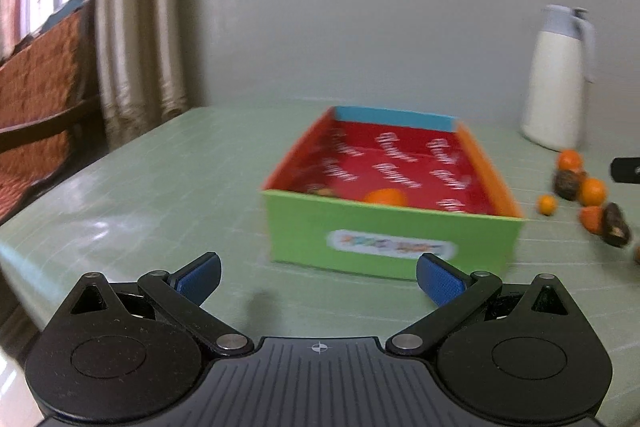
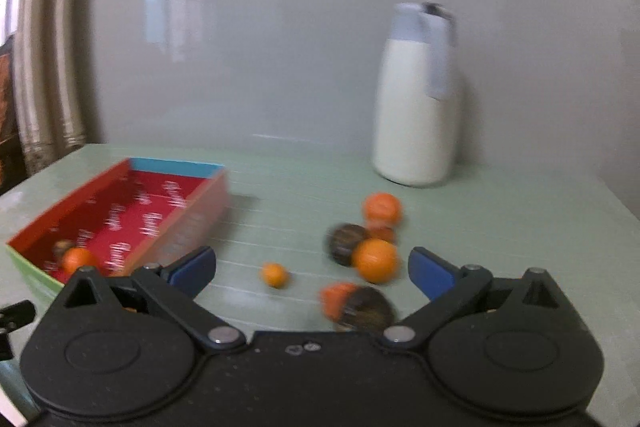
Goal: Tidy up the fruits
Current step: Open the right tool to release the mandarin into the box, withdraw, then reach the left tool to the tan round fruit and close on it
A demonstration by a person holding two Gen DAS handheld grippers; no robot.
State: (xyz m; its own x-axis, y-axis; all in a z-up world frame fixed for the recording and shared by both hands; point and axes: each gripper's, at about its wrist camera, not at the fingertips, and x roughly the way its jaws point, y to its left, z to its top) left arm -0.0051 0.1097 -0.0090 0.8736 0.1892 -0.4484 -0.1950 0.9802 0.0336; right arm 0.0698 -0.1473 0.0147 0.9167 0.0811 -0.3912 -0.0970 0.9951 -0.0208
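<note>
Fruits [image 2: 376, 261] lie loose on the table ahead of the wide-open, empty right gripper [image 2: 312, 269] (blurred).

The left gripper [image 1: 318, 277] points slightly downward with its jaws spread wide, nothing between the blue pads [image 1: 440, 283]. The right gripper [image 2: 312, 273] is tilted downward in the same way, its jaws fully apart and seemingly empty, though the picture is blurred. No hand or sleeve shows in either view.
</note>
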